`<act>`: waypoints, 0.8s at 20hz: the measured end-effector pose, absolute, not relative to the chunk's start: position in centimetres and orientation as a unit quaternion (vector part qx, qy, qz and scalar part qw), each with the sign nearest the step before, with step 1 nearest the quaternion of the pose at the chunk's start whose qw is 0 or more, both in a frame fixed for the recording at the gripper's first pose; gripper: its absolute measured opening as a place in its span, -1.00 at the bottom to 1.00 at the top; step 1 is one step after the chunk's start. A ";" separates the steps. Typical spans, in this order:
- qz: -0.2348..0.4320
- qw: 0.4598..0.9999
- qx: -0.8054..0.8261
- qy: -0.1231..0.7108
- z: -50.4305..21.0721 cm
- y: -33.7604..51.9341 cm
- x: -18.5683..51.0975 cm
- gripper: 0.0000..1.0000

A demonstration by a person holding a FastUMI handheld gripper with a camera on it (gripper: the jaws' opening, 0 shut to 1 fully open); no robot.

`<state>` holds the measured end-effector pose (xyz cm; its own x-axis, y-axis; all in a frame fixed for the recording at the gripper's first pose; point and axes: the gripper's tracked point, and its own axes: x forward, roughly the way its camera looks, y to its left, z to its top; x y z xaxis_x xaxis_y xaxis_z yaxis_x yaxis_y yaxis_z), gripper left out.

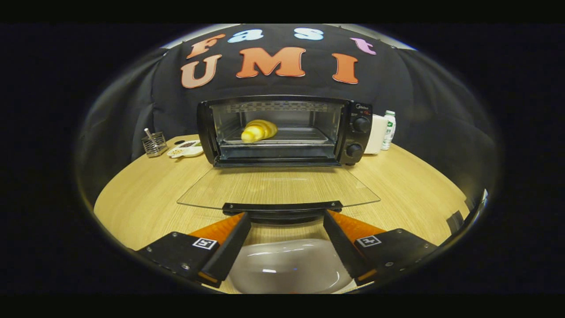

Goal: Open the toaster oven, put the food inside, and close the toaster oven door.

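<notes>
The tongs (287, 218) sit low over the wooden table (132, 198), their two fingers spread wide apart with nothing pinched between them. The tips reach just up to the dark handle (282, 206) that runs along the near edge of the oven door; whether they touch it I cannot tell.

That glass door (278, 187) lies folded all the way down, flat and level just ahead of the fingers, the table's grain showing through the pane. Beyond it stands the toaster oven (284, 130), its mouth wide open and facing the tongs. Inside, on the tray (300, 134), rests the food: a croissant (259, 130), golden and striped, lying toward the left half of the chamber as seen from the tongs. Two round knobs (358, 137) sit one above the other on the oven's right-hand panel.

Between the fingers and closer in than the tips, a pale, glossy plate (289, 265) lies on the table with nothing on it.

Far off to the left of the oven, well beyond the left finger, a small wire basket (154, 143) holds a utensil, and just beside it lies a white dish (185, 150) with some dark and light bits in its compartments. To the right of the oven, close against its side, stands a white boxy thing (376, 133), and next to that a small bottle (389, 129) with a green label.
</notes>
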<state>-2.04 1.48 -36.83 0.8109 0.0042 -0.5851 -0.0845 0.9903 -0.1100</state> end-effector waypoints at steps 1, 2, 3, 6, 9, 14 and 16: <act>0.024 0.950 -0.068 0.303 -36.4 1.5 -2.0 0.98; 0.024 0.952 -0.069 0.296 -35.8 1.5 -1.9 0.98; 0.025 0.955 -0.065 0.288 -35.1 1.6 -1.7 0.97; 0.038 0.963 -0.033 0.265 -33.1 3.0 -0.4 0.98; 0.037 0.967 -0.038 0.251 -31.0 3.2 0.7 0.99; 0.032 0.976 -0.014 0.216 -27.2 3.8 4.6 1.00; 0.032 0.976 -0.012 0.213 -26.6 4.3 6.4 1.00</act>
